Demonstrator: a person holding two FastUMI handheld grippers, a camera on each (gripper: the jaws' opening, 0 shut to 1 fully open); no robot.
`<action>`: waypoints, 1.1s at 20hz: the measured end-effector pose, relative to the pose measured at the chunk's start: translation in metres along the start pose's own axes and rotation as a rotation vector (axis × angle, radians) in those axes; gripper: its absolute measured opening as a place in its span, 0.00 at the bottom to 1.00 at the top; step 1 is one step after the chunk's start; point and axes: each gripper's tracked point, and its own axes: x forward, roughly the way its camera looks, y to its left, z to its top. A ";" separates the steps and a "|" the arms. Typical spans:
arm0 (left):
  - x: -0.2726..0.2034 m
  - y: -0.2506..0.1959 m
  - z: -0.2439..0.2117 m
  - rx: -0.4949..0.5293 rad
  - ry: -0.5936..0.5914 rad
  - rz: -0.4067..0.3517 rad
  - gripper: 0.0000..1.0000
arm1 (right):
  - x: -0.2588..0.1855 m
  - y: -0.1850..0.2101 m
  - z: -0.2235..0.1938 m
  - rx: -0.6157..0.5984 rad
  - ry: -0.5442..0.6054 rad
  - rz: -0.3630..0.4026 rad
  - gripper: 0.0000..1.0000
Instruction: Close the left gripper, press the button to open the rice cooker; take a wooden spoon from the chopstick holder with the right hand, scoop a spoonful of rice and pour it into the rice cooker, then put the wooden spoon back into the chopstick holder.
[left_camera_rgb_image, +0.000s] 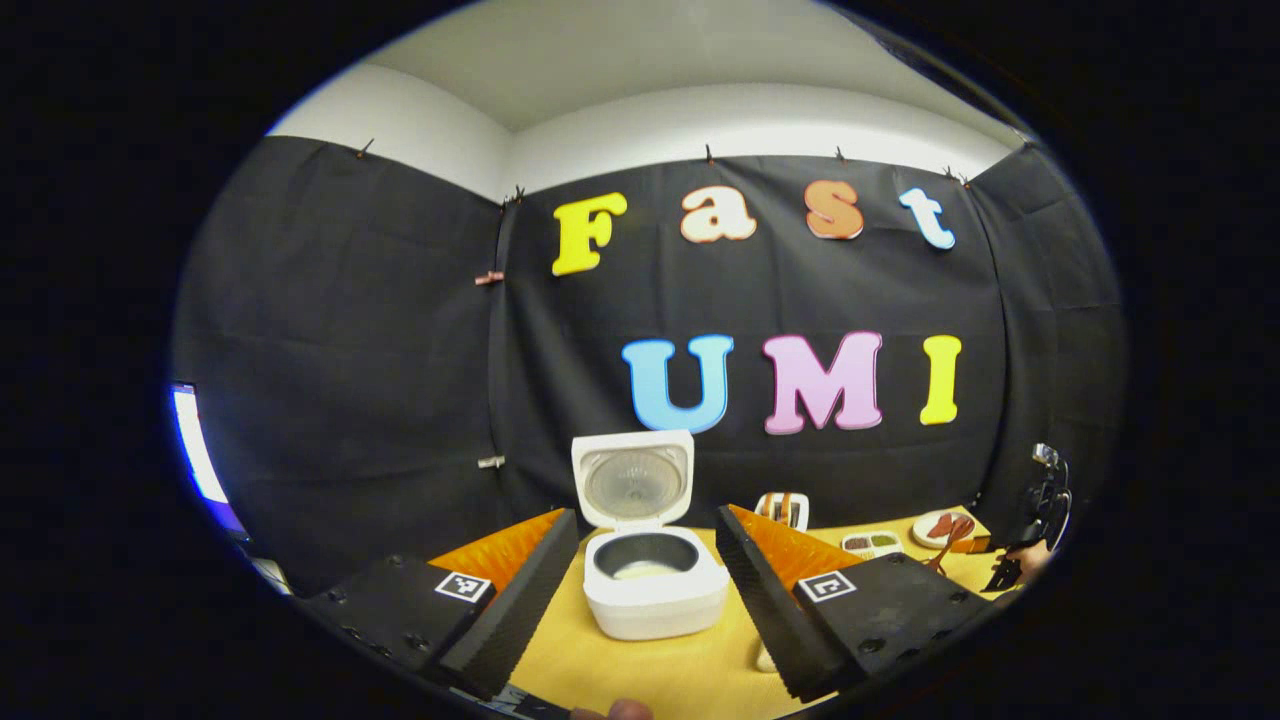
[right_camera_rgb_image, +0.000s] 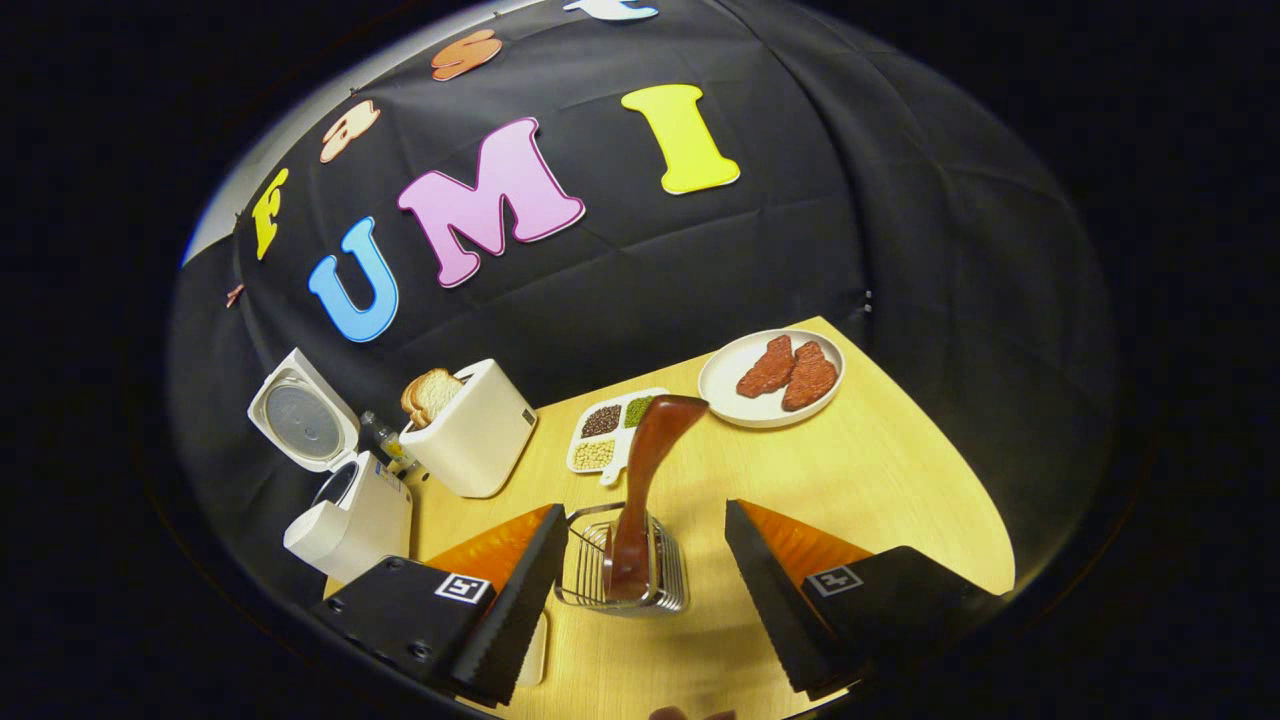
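Standing in the wire chopstick holder (right_camera_rgb_image: 622, 572), the smooth wooden spoon (right_camera_rgb_image: 648, 480) is framed between the wide-spread, empty fingers of the right gripper (right_camera_rgb_image: 645, 590). At twelve o'clock of the left gripper (left_camera_rgb_image: 645, 610), likewise spread and empty, the white rice cooker (left_camera_rgb_image: 652, 585) is seen, lid raised, rice inside.

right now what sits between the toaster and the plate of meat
In the right gripper view, the divided dish of grains lies between toaster and plate.

The wire chopstick holder (right_camera_rgb_image: 625, 570) hides the wooden spoon (right_camera_rgb_image: 650, 470) bowl
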 end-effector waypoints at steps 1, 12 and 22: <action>0.008 0.002 0.011 -0.018 -0.044 0.009 0.95 | -0.013 0.000 0.006 -0.041 -0.029 0.002 0.98; 0.178 0.013 0.109 -0.031 -0.253 -0.090 0.95 | -0.174 0.043 0.077 -0.248 -0.292 -0.057 0.98; 0.355 0.040 0.081 -0.096 -0.128 -0.173 0.95 | -0.255 0.113 0.065 -0.326 -0.361 -0.206 0.98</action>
